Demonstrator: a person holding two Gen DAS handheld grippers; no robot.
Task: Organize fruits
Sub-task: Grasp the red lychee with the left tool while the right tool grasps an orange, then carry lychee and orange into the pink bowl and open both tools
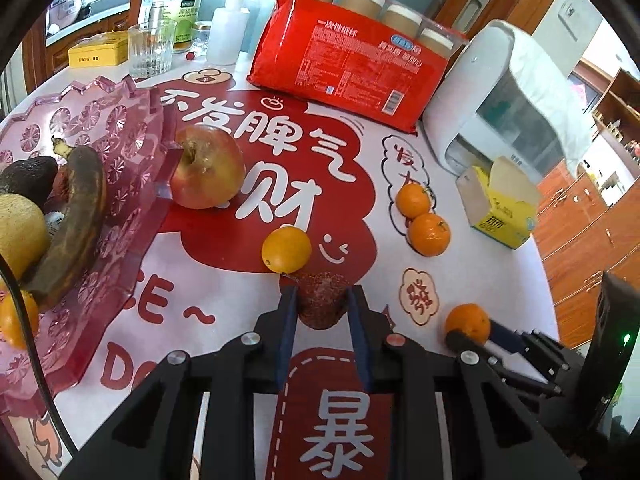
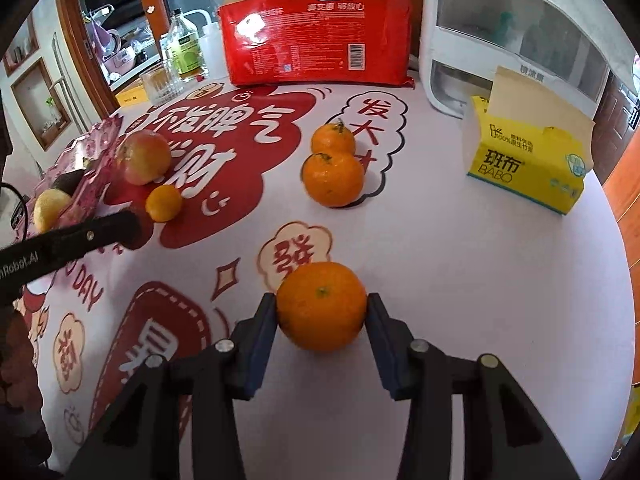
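The left gripper (image 1: 322,308) is clamped tight on a small dark-red, rough-skinned fruit (image 1: 322,300), its blue pads pressed on either side; whether the fruit is clear of the cloth I can't tell. The right gripper (image 2: 322,312) has its pads against both flanks of an orange (image 2: 322,306), which looks to sit on the tablecloth (image 2: 460,260) near the front edge.

So both hands have a piece of fruit and neither is at the tray yet. The pink tray (image 1: 132,120), off to the left, already holds a blackened banana (image 1: 76,216), an avocado (image 1: 28,178), a yellow pear-like fruit (image 1: 20,232) and another orange at its near rim. Left loose on the cloth, I count an apple (image 1: 208,168) touching the tray's edge, a small yellow-orange citrus (image 1: 286,250) just beyond the left gripper, and two oranges (image 1: 422,218) touching each other further right. I'd call it about half done: two in hand, four more to fetch.

The gripped orange is bright, smooth and round, green stem-scar facing up, firm-looking. The red fruit is pebbly and dull. The apple is blotched and wrinkled round its stalk, well past its best.
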